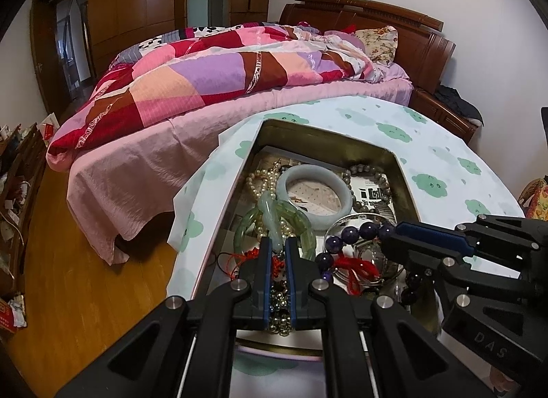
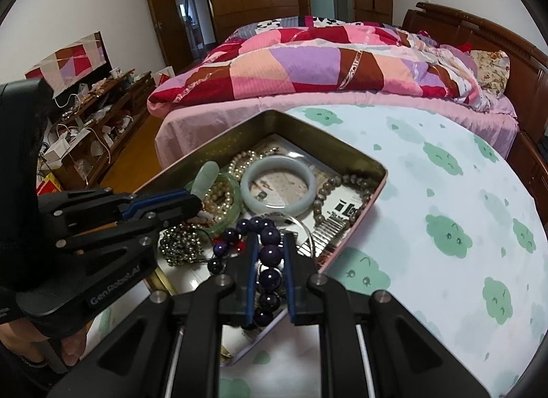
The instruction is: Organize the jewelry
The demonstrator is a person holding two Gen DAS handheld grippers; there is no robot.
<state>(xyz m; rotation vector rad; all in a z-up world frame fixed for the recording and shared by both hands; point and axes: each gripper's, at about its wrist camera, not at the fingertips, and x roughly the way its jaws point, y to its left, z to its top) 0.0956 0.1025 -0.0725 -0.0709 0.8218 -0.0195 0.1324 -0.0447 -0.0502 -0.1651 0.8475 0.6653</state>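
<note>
Resting on a cloud-printed cloth (image 2: 445, 192), an open metal tin (image 1: 328, 134) is seen with jewelry heaped inside: a pale jade bangle (image 1: 315, 192), a green glass bangle (image 1: 274, 223), a pearl strand (image 1: 263, 179) and a brown bead bracelet (image 2: 346, 189). The left gripper (image 1: 278, 247) is lowered into the tin with its narrowly parted fingers pinching a pale green jade pendant (image 1: 270, 213) at their tips. The right gripper (image 2: 270, 244) is closed around a string of dark purple beads (image 2: 269, 261), which runs between its blue pads. A quilt-covered bed (image 1: 205, 83) is visible behind the table.
</note>
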